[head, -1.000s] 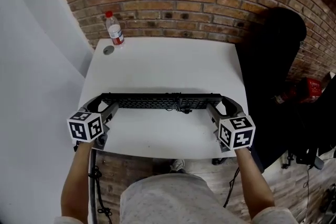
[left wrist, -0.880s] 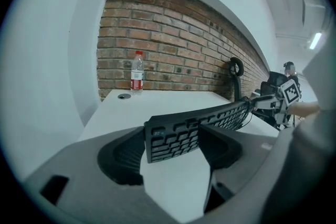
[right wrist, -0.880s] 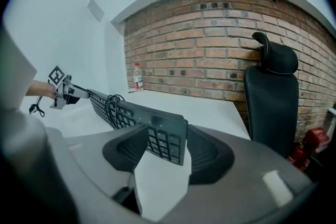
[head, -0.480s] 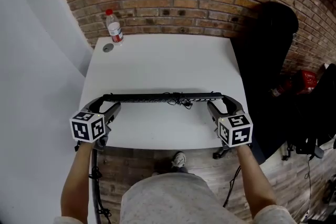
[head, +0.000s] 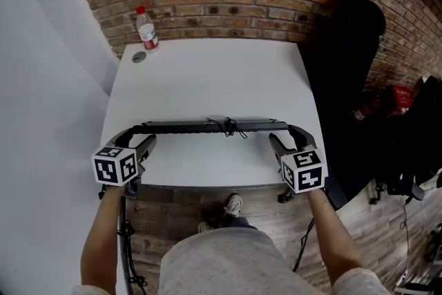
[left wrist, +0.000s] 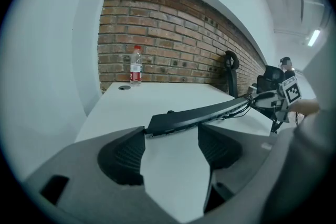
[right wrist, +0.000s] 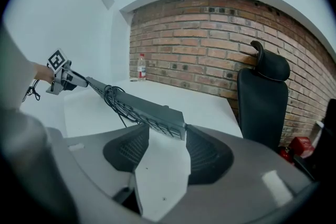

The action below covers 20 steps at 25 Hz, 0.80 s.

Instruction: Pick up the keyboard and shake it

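A long black keyboard (head: 200, 126) hangs in the air over the white table (head: 207, 72), turned so I see it edge-on, with its cable (head: 231, 126) bundled near the middle. My left gripper (head: 135, 136) is shut on its left end and my right gripper (head: 290, 136) on its right end. In the left gripper view the keyboard (left wrist: 205, 111) runs away from the jaw tips of that gripper (left wrist: 170, 132) towards the other gripper. In the right gripper view the key side of the keyboard (right wrist: 142, 107) faces down and its end sits between the tips of that gripper (right wrist: 167, 136).
A water bottle (head: 146, 30) and a round cable hole (head: 139, 57) are at the table's far left corner, by the brick wall. A black office chair (head: 345, 65) stands at the table's right. A red object (head: 400, 99) lies on the floor further right.
The keyboard has rolled from showing its keys to edge-on, and both grippers have shifted slightly with it. Both grips hold.
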### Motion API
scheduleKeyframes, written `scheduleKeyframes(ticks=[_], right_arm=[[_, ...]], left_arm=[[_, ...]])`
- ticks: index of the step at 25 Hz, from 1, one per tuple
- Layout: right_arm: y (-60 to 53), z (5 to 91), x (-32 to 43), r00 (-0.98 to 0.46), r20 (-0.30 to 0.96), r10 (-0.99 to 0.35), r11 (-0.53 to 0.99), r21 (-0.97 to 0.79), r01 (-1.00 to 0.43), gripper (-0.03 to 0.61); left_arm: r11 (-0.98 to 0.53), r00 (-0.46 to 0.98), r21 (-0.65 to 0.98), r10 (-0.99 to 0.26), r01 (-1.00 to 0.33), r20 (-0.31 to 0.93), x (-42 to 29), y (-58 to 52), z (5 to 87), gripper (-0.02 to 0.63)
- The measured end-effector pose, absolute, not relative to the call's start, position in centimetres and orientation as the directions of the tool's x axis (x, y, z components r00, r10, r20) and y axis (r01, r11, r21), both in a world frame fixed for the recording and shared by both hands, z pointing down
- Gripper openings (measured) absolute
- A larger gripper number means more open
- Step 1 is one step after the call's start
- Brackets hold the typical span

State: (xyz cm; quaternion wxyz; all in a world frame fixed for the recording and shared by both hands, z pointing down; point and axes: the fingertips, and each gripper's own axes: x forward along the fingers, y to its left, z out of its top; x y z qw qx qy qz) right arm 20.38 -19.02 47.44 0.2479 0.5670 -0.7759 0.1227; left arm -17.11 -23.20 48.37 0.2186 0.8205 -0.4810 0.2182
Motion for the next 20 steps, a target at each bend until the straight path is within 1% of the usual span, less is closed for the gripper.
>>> scheduleKeyframes(ticks=[10, 12, 20], right_arm=[[-16.7, 49.0, 20.6, -0.183, 0.558, -0.809, 0.284, 0.098, -0.954, 0.21], [-16.4, 49.5, 20.6, -0.168, 0.566, -0.807, 0.272, 0.105, -0.957, 0.189], [-15.0, 51.1, 20.3, -0.124, 0.599, -0.791, 0.291, 0.19, -0.938, 0.189]], left_arm=[[-0.44, 0.419, 0.126, -0.67, -0.889, 0.613, -17.2, -20.7, 50.3, 0.31], [-0.448, 0.412, 0.11, -0.661, -0.887, 0.627, -17.3, -20.2, 50.8, 0.31], [-0.48, 0.382, 0.045, -0.633, -0.876, 0.673, -17.6, -19.2, 52.5, 0.31]])
